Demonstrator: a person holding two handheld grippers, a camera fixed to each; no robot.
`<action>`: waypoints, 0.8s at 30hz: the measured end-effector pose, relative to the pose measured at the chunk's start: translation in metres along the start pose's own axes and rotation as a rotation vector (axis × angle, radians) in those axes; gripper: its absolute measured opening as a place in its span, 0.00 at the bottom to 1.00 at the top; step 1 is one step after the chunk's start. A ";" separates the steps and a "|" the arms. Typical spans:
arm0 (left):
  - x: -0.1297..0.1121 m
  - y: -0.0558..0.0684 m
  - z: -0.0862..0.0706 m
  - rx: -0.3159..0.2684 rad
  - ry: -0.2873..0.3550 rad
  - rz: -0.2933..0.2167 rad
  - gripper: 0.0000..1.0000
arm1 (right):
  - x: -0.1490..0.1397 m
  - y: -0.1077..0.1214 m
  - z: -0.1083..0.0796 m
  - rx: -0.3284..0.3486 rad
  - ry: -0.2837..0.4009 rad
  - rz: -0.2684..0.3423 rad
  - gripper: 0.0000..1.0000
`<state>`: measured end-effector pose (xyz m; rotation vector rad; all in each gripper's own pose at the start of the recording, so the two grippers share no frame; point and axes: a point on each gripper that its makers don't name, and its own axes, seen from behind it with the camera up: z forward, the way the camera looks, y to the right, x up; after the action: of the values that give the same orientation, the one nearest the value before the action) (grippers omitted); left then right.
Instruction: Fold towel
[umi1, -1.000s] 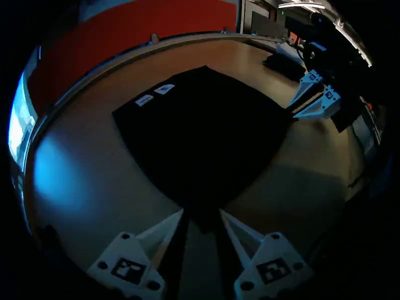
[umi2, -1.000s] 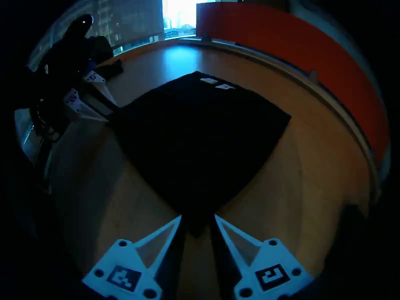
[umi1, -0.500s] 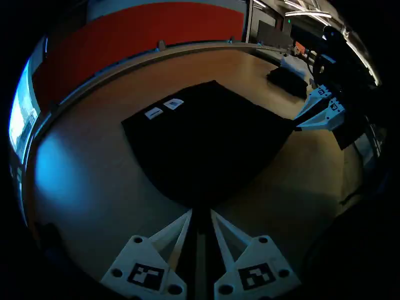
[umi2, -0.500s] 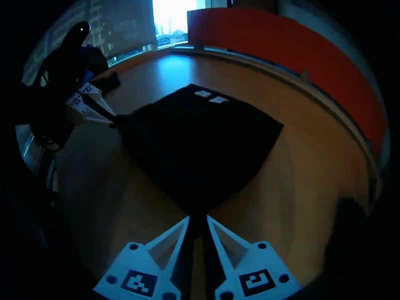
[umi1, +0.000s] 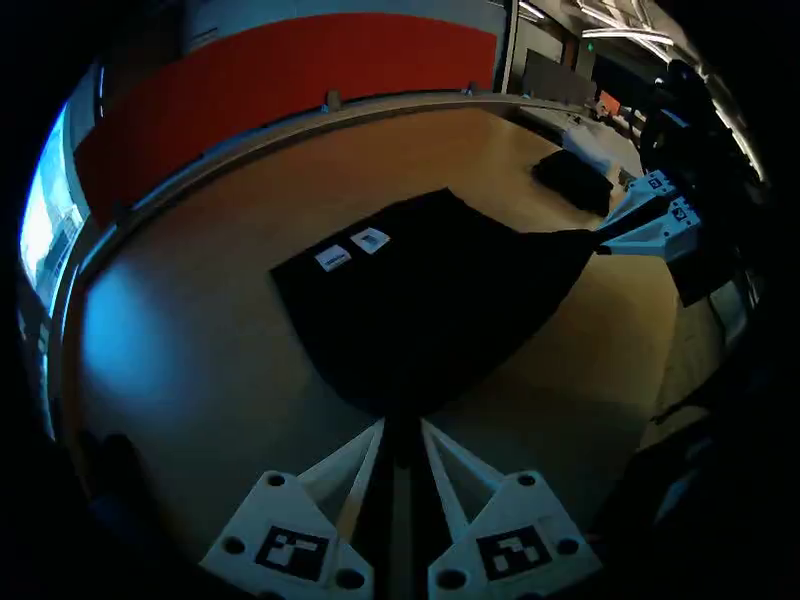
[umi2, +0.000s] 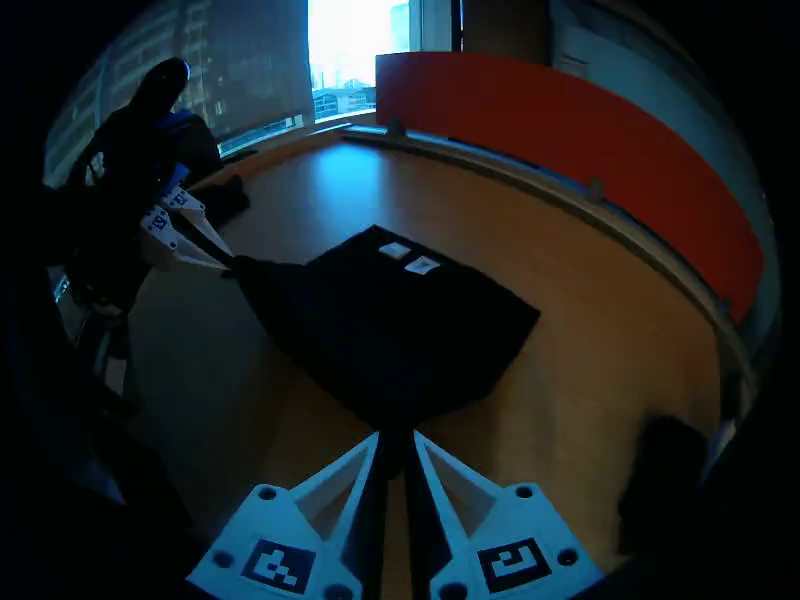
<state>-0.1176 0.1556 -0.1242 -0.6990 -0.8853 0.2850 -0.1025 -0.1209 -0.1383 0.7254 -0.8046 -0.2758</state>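
L tongs (umi1: 402, 430) & R tongs (umi2: 396, 440) clamped towel (umi1: 430, 300) corners, lifted them up.

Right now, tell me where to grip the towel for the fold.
Grip the towel by its two near corners, coming in from the near edge: they taper to thin points, easy to pinch. The left gripper and right gripper are each shut on one.
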 end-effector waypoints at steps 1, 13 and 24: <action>0.001 0.002 -0.003 -0.002 0.002 -0.007 0.09 | 0.001 0.000 -0.003 0.000 0.001 0.000 0.09; 0.009 0.012 -0.035 -0.009 0.027 -0.047 0.09 | 0.022 -0.011 -0.035 0.018 0.038 0.018 0.09; 0.014 0.018 -0.053 -0.019 0.039 -0.045 0.09 | 0.029 -0.021 -0.054 0.032 0.048 0.014 0.09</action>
<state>-0.0661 0.1527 -0.1508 -0.6992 -0.8670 0.2220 -0.0423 -0.1241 -0.1618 0.7538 -0.7702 -0.2327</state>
